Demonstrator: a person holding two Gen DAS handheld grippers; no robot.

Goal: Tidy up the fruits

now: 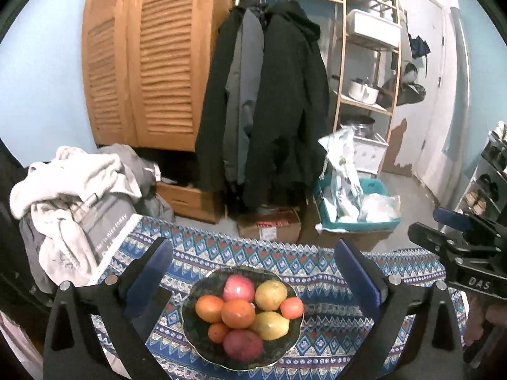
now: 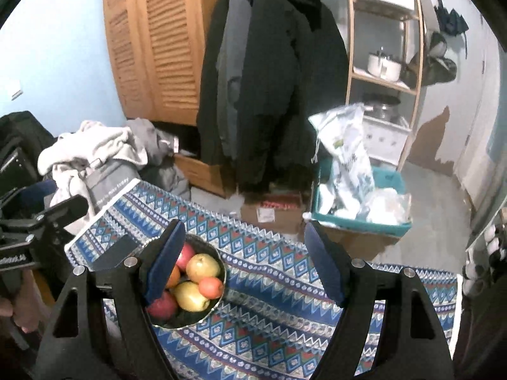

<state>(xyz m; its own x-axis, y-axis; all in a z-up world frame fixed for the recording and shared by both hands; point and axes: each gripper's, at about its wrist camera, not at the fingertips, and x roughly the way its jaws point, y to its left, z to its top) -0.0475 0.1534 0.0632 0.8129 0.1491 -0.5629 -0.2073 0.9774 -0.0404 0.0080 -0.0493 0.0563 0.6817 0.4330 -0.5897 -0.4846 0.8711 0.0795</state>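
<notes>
Fruits, 8 red, orange and yellow, fill a dark round bowl (image 1: 193, 323) on the blue patterned tablecloth (image 1: 317, 266); left gripper (image 1: 253, 262) and right gripper (image 2: 245, 240) both gape wide, empty.

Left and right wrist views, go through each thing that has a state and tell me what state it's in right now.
Left gripper: open, empty, held above the bowl.
Right gripper: open, empty, to the right of the bowl.
Bowl: upright on the patterned cloth, heaped with fruit.
Fruit: all in the bowl, none gripped.
Louvered cabinet doors: shut.
Teal bin: full of bags.
</notes>
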